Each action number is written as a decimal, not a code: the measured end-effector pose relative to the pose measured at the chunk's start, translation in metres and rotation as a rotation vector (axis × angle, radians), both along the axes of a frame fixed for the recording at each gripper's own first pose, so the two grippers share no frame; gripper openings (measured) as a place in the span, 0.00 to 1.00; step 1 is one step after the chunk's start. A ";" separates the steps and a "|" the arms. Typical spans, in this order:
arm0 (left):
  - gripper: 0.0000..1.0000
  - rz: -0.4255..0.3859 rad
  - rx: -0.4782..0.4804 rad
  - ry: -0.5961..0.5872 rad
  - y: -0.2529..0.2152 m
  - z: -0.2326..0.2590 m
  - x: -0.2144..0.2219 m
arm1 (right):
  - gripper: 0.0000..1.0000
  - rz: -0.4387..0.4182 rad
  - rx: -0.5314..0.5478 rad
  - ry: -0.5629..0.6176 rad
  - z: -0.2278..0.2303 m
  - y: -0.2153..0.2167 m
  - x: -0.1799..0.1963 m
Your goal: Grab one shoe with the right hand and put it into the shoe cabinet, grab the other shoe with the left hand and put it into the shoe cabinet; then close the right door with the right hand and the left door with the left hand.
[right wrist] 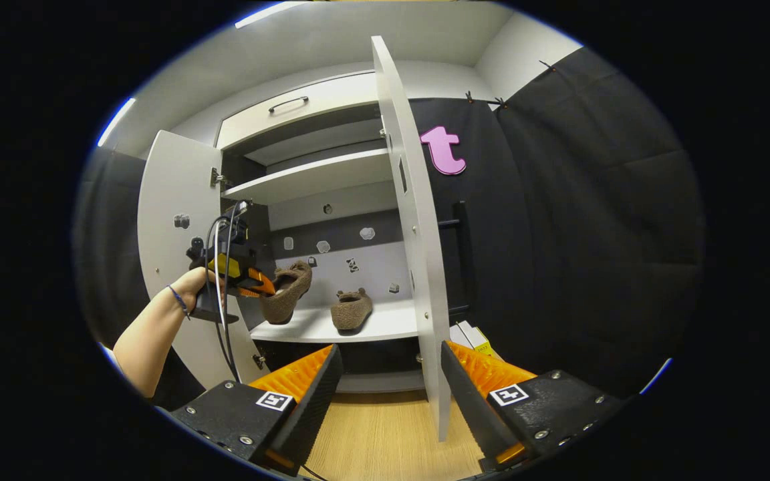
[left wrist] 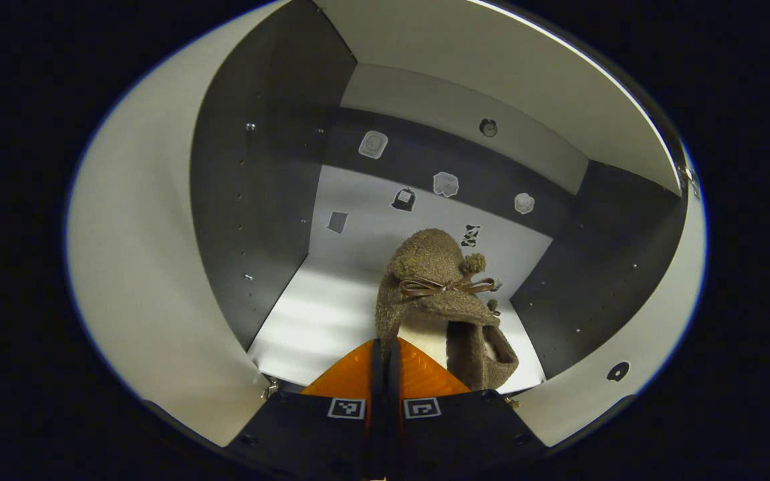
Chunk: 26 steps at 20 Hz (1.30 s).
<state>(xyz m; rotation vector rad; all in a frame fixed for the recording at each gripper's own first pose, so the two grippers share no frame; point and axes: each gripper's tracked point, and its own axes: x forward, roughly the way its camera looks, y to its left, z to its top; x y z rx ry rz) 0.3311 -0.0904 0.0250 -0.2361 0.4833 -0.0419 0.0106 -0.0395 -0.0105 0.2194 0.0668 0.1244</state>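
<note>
Currently, item one, a fuzzy brown shoe [right wrist: 351, 309], is sitting on the white shelf [right wrist: 385, 324] inside the shoe cabinet [right wrist: 305, 177]; that half I am judging done. Item two, its fleecy mate [left wrist: 440, 304] with a thin leather bow, is hanging in my left gripper [left wrist: 385, 364], pinched at the heel just above the shelf. My right gripper [right wrist: 390, 387] is waiting with fingers wide, carrying nothing. Both flat pale doors, right [right wrist: 412, 227] and left [right wrist: 174, 200], are standing open, closing outstanding.

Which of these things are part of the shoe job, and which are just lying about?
Part of the job:
- held shoe, gripped by the left gripper
- second shoe, on the shelf
- shoe cabinet
- left door and right door, both open
- right gripper, open

Lying about:
- boxes on the floor
</note>
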 end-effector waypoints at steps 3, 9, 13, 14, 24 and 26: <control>0.05 0.025 0.008 0.050 0.009 -0.024 0.021 | 0.91 -0.009 -0.009 0.005 -0.004 -0.002 0.003; 0.07 0.016 0.054 0.114 0.010 -0.060 0.047 | 0.91 -0.015 0.009 0.013 -0.009 -0.001 0.011; 0.18 0.011 0.083 0.107 0.008 -0.061 0.047 | 0.91 -0.012 0.017 0.033 -0.016 0.003 0.010; 0.21 0.011 0.078 0.079 0.006 -0.054 0.047 | 0.91 -0.011 0.019 0.039 -0.018 0.004 0.010; 0.75 -0.048 0.166 -0.214 -0.014 0.068 -0.046 | 0.91 -0.003 0.013 0.028 -0.016 -0.001 -0.007; 0.83 -0.051 0.187 -0.275 -0.017 0.090 -0.070 | 0.91 -0.006 0.004 0.026 -0.016 -0.006 -0.010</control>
